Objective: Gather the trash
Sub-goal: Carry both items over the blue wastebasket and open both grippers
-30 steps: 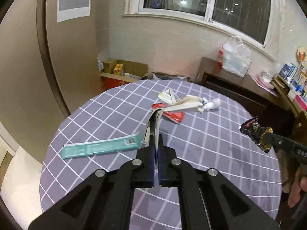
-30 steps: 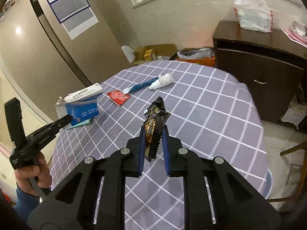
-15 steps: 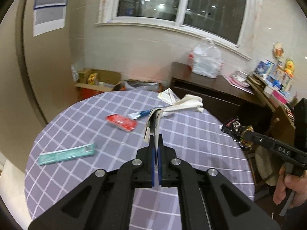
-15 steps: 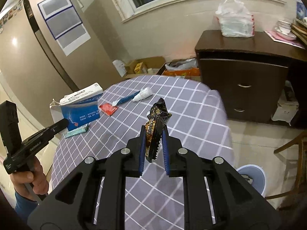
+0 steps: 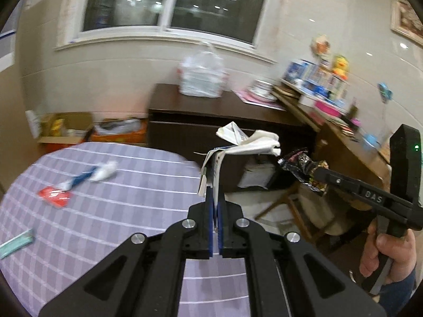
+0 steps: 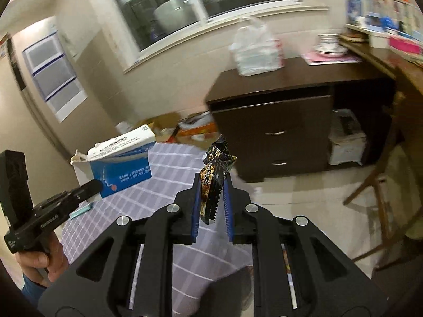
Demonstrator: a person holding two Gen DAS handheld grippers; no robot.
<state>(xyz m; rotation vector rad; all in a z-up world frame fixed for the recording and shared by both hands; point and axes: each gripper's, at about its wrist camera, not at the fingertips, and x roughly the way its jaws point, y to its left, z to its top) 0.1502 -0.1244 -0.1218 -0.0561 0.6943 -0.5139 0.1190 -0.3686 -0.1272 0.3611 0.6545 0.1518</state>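
Note:
My left gripper is shut on a flattened blue-and-white carton, held in the air past the table's right edge; the carton also shows in the right wrist view. My right gripper is shut on a crumpled dark snack wrapper, which also shows in the left wrist view. On the purple checked table lie a red packet, a blue-and-white tube and a teal box.
A dark wooden cabinet with a white plastic bag on top stands by the wall. Cardboard boxes sit on the floor to its left. A wooden chair and a cluttered desk are at the right.
Both grippers have swung right, away from the table's middle toward the cabinet and floor, each still holding its item. The table has shifted left and lower in both views.

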